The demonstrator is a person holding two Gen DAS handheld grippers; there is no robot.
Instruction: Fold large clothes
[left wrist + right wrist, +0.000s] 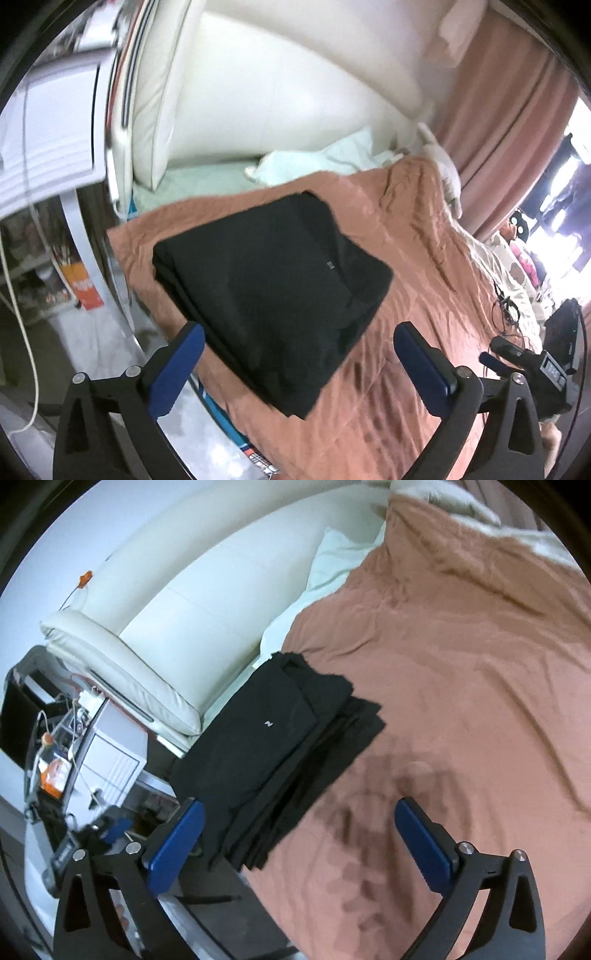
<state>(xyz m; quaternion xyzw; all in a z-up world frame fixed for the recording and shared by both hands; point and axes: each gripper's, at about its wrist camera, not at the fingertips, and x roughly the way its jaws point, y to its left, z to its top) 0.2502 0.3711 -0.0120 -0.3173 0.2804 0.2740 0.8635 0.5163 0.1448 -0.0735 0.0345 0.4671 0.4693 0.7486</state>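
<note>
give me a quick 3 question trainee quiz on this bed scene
1. True or false: the left gripper grips the black garment.
2. What does the folded garment lie on? A the white headboard B the brown blanket C the floor
3. How do the right gripper's jaws stand?

Key: 1 false, it is open and empty. 2 B. 3 wide open, nothing between them.

Black garment (pixel 266 273), terracotta bedspread (pixel 406 258)

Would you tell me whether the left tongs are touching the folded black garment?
Apart: the left wrist view shows the left tongs open, raised above the black garment.
</note>
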